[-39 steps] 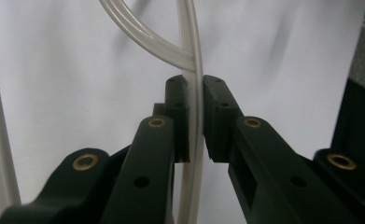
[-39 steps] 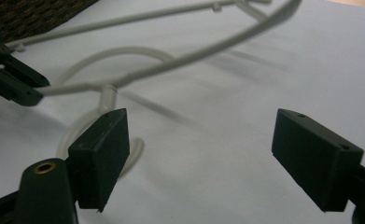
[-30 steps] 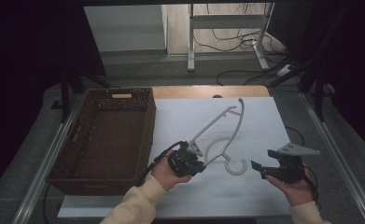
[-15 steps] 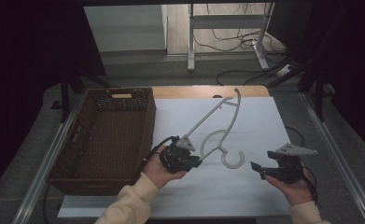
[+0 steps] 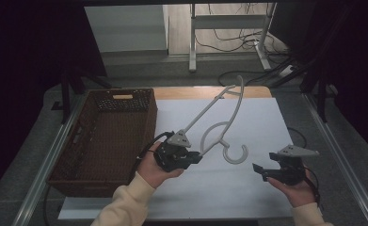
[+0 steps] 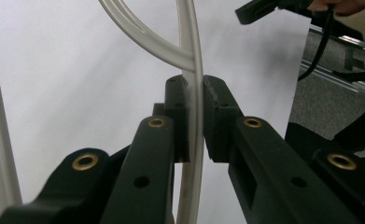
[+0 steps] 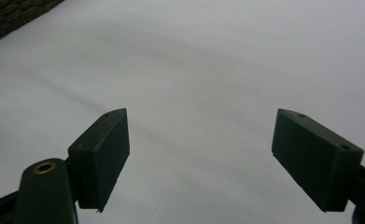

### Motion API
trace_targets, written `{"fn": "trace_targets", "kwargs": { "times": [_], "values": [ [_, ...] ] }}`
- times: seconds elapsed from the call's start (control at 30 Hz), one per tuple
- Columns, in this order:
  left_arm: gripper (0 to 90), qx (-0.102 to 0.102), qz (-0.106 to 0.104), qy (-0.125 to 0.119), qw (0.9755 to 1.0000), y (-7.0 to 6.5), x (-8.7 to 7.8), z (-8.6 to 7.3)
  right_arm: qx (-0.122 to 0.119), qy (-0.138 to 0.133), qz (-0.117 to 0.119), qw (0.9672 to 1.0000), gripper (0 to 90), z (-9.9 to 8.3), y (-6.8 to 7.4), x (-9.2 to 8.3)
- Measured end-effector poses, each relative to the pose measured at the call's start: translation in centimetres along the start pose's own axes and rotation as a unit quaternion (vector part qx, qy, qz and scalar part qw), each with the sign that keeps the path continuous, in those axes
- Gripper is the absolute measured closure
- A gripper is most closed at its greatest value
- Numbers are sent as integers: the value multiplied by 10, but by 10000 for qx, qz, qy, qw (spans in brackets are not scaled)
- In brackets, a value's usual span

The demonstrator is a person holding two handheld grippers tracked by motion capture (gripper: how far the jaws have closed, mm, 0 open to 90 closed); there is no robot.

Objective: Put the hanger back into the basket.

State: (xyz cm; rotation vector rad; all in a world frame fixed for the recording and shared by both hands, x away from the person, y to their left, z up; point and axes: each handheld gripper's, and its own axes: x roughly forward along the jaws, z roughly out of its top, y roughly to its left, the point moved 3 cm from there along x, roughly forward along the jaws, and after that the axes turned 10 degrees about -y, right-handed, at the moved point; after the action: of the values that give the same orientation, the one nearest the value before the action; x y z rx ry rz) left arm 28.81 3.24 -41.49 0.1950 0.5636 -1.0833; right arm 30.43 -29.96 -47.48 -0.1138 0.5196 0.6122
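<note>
1. While the left gripper (image 5: 198,158) sits near the front of the white sheet (image 5: 266,117), its jaws are clamped tight on a thin bar of the pale plastic hanger (image 5: 219,113); in the left gripper view the pads (image 6: 178,116) press on that bar (image 6: 192,93) from both sides.
2. The hanger is tilted up off the sheet, its long arm slanting away toward the far edge of the table, its hook (image 5: 235,153) curling low just beside the gripper.
3. The far tip of the hanger reaches over the strip of bare wood (image 5: 210,92) at the back of the table, close to that edge.
4. The wicker basket (image 5: 125,136) stands on the left of the table, its right wall just beside the left hand (image 5: 153,169); there is little room between the two.
5. The right gripper (image 5: 257,168) is held over the front right part of the sheet, well apart from the hanger, with its jaws spread wide and nothing between them; the right gripper view has bare white sheet (image 7: 194,70) under them.
6. Between the two grippers the sheet lies bare, and so does most of its right half up to the metal rail (image 5: 341,155) along the table's right side.
7. A corner of the basket (image 7: 12,14) shows at the top left of the right gripper view, far from those jaws.
</note>
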Motion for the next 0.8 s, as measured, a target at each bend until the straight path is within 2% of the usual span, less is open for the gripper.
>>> {"fn": "trace_targets", "kwargs": {
  "times": [0.3,0.63,0.8],
  "values": [
    [818,30,17,-114,9999,0,-12,6,-12,15,-5,10000,192,0,-1,0],
    [818,-25,100,-239,9997,7,-24,8,-11,19,-2,10000,192,0,-1,0],
    [818,5,99,-195,9998,9,-25,8,-10,20,-5,10000,192,0,-1,0]
  ]
}}
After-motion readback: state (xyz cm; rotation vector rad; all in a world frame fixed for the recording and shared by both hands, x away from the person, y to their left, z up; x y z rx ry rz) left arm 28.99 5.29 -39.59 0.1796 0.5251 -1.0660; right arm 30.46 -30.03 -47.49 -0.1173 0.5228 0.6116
